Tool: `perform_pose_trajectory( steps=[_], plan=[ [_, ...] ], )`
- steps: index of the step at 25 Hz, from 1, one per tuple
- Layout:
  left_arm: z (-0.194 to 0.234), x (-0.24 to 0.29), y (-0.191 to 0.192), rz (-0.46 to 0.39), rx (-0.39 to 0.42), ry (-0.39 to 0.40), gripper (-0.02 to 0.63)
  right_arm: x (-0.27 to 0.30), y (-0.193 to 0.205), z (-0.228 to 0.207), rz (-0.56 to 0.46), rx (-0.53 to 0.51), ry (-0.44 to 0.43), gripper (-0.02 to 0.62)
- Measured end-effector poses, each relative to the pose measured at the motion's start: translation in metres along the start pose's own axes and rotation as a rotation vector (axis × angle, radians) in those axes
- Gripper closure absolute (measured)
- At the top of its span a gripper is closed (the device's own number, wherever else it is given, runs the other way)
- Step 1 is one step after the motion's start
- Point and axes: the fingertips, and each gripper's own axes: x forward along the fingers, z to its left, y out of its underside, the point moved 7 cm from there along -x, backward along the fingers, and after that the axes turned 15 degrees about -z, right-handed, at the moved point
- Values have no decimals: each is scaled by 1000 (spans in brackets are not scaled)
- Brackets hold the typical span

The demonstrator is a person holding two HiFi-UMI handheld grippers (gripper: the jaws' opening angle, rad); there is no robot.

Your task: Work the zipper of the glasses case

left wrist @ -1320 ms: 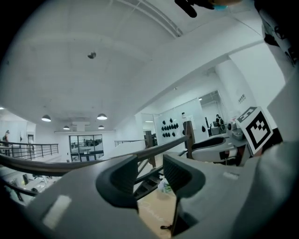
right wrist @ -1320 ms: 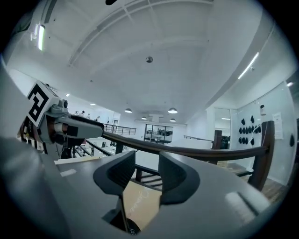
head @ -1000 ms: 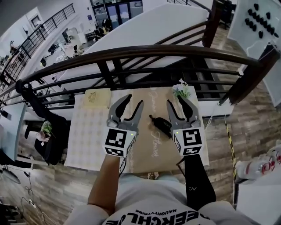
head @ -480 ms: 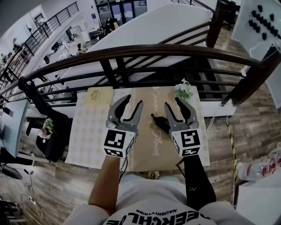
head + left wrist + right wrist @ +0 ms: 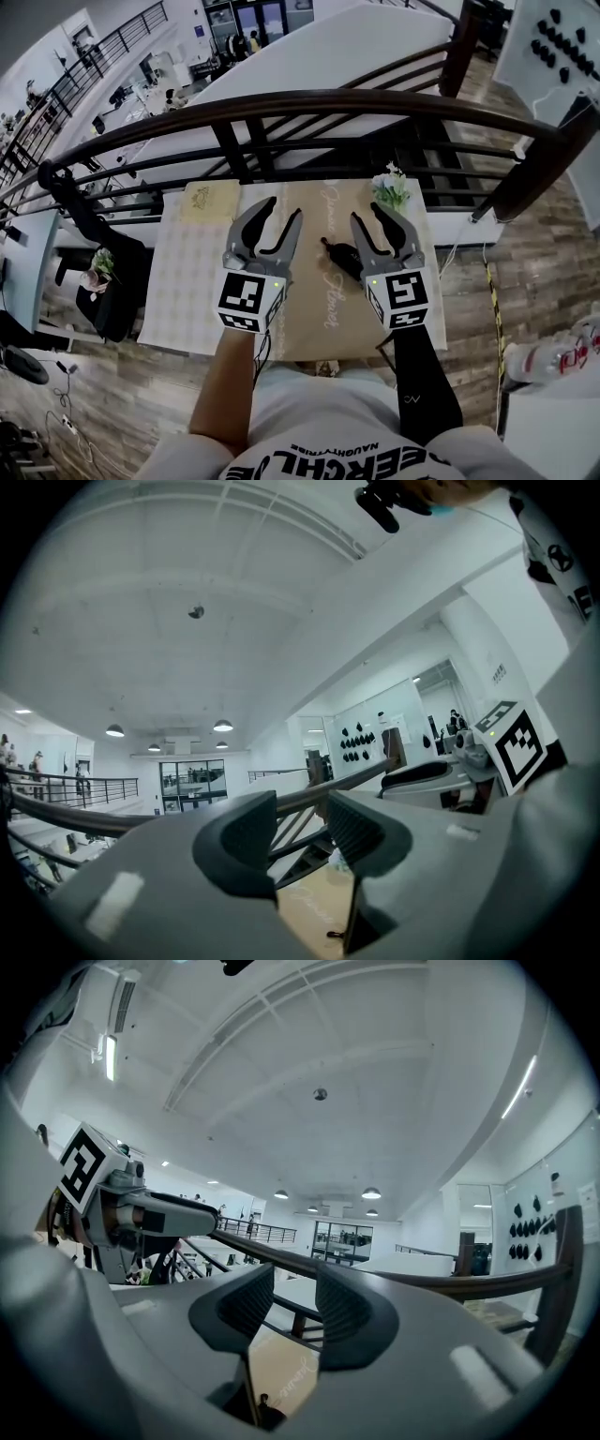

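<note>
Both empty — left tongs agape, right tongs just narrowing — near glasses case.

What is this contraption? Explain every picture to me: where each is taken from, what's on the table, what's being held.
No robot: a person holds tongs in each hand. The head view looks down from the person's head; the two gripper views ride on the tongs, looking along their jaws. The left tongs and right tongs hover above the brown mat, both open and empty; the right jaws have just been closing slightly. On the mat lies the dark glasses case, untouched, with flowers beyond it and a checked cloth to its left.
</note>
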Motion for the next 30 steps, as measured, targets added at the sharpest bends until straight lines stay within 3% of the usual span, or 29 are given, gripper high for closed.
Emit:
perform_pose_trajectory(
  steps=[4, 5, 6, 7, 16, 30],
  plan=[
    [-3, -2, -2, -10, 38, 3, 443, -2, -1, -1, -9, -4, 11, 435],
    [-2, -3, -3, -11, 53, 0, 469, -3, -3, 0, -13, -8, 14, 453],
    [-2, -4, -4, -11, 69, -1, 559, -4, -4, 0, -16, -15, 14, 530],
    [-2, -4, -5, -11, 81, 0, 606, -6, -6, 1, -18, -21, 10, 566],
    [-2, -9, -9, -12, 56, -13, 606, -9, -16, 5, -27, -82, -13, 568],
    [-2, -17, -12, -21, 41, -15, 606, -12, -22, 10, -36, -70, -14, 567]
  ],
)
